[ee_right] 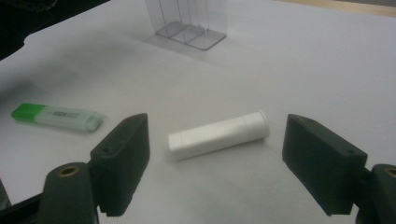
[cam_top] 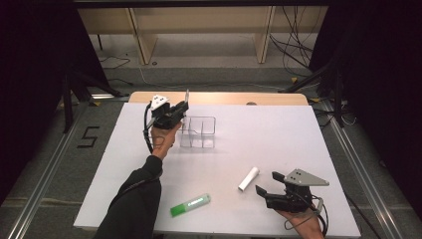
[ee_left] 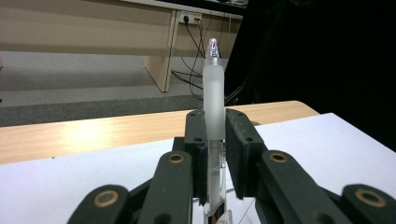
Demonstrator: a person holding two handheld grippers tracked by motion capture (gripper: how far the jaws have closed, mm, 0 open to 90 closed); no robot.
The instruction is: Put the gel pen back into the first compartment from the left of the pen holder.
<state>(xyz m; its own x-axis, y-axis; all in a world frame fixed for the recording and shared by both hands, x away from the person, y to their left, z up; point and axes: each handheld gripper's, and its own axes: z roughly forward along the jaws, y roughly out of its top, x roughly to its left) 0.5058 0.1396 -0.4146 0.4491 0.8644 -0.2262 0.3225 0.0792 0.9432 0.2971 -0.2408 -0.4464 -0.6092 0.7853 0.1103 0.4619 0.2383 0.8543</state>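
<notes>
Left gripper point(ee_left: 215, 154) clamps upright frosted clear plastic pen point(ee_left: 214, 93), frame centre | right gripper point(ee_right: 215, 163) jaws wide, empty, white cylindrical tube point(ee_right: 218, 135) lying between them

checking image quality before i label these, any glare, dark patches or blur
High view: room edges fall to black, white sheet evenly lit. Left gripper view: bright glare on the wooden table edge, pen sharp. Right gripper view: white tube clear, clear organiser soft and cropped at top.

Pen point(ee_left: 214, 100): frosted translucent plastic
Organizer point(cam_top: 199, 132): clear glossy plastic
Tube point(ee_right: 218, 135): matt white plastic
Table point(cam_top: 278, 98): pale wood edge
</notes>
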